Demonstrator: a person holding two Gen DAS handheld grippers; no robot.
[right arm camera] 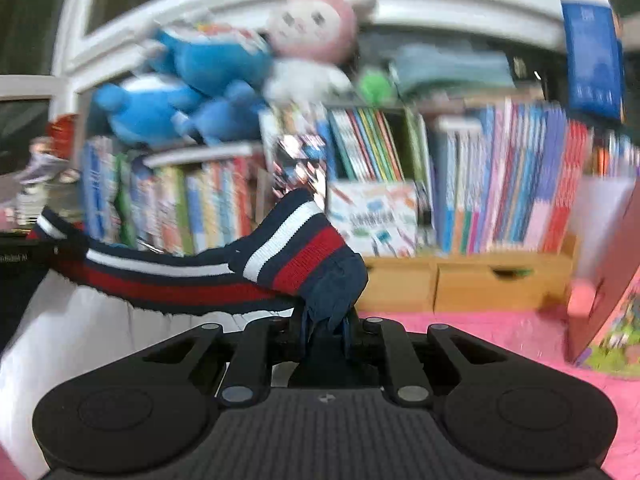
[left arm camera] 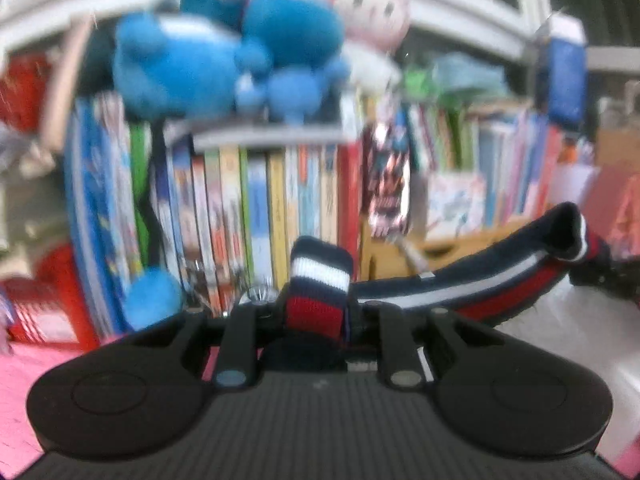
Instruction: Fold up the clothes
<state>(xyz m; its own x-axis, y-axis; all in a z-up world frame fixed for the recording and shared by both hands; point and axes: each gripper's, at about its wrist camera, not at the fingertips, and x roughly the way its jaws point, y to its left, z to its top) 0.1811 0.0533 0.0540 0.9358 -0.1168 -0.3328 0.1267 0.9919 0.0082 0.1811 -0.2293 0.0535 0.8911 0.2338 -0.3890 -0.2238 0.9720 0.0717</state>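
while both views blur with motion, each shows a gripper pinching one end of the same striped waistband, a navy, white and red knit band with white cloth hanging below it. left wrist view: the left gripper (left arm camera: 316,312) has its fingers pressed onto a folded end of the striped waistband (left arm camera: 460,292), which runs up to the right toward a dark shape at the frame edge, hard to make out. right wrist view: the right gripper (right arm camera: 324,328) nips the other end of the striped waistband (right arm camera: 296,252) together with a bunch of navy cloth, and the band stretches away to the left, held in the air above the pink surface (right arm camera: 480,328).

only the right wrist view shows the wooden drawers (right arm camera: 464,284) under the books (right arm camera: 520,184) and a tilted picture book (right arm camera: 612,320) at far right. both show blue plush toys (left arm camera: 224,52) and a pink plush toy (left arm camera: 372,12) on the bookshelf.

writing on the spines and on a blue box (right arm camera: 592,60) is too smeared to read. the fingertips themselves are hidden by cloth.
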